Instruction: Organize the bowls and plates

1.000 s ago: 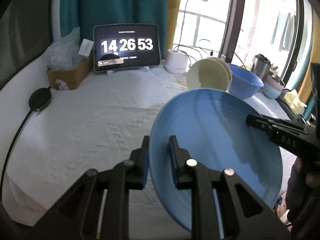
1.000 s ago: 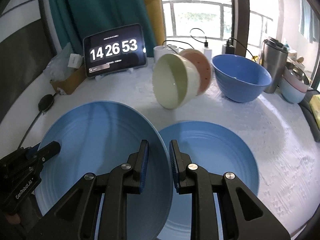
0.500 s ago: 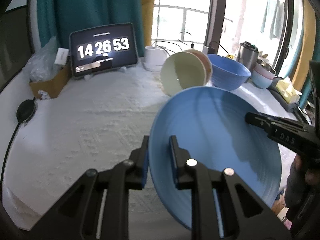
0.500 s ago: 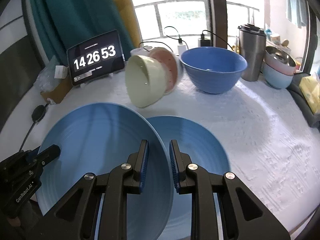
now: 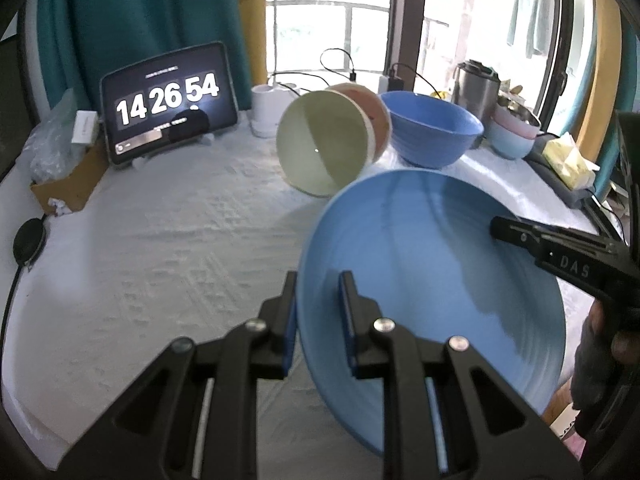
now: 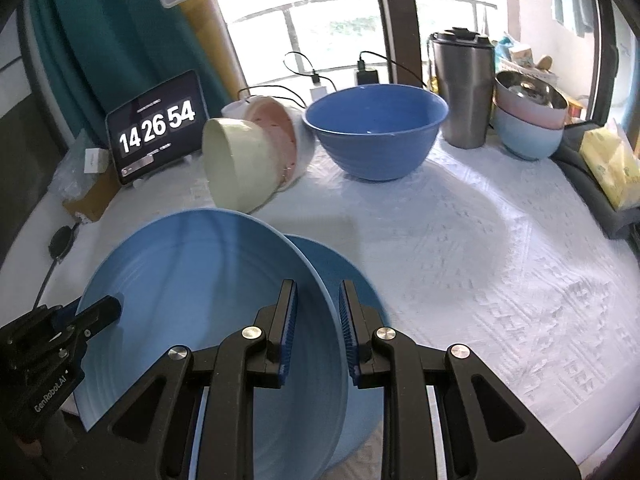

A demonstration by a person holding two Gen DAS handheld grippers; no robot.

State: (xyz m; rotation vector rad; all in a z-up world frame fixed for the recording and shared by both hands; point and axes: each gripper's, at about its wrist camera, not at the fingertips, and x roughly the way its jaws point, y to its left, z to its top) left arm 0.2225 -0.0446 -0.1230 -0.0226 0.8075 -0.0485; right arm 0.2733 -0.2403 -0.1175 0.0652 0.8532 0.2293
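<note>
I hold one blue plate (image 5: 420, 256) (image 6: 192, 280) in the air with both grippers. My left gripper (image 5: 318, 312) is shut on its left rim and my right gripper (image 6: 316, 320) is shut on its right rim. A second blue plate (image 6: 344, 276) lies on the white cloth just beneath and to the right of the held one. A cream bowl (image 5: 320, 144) (image 6: 236, 164) lies on its side nested with a pink bowl (image 6: 280, 128). A large blue bowl (image 5: 434, 128) (image 6: 376, 128) stands behind.
A tablet clock (image 5: 168, 100) stands at the back left beside a cardboard box (image 5: 68, 176). A steel tumbler (image 6: 464, 84), stacked small bowls (image 6: 528, 128) and a tissue pack (image 6: 608, 164) line the back right. A black puck with cable (image 5: 28, 240) lies at the left.
Both grippers have carried the held plate to the right, over the plate lying on the cloth. The bowls now appear closer and more central. The clock ticked to 54.
</note>
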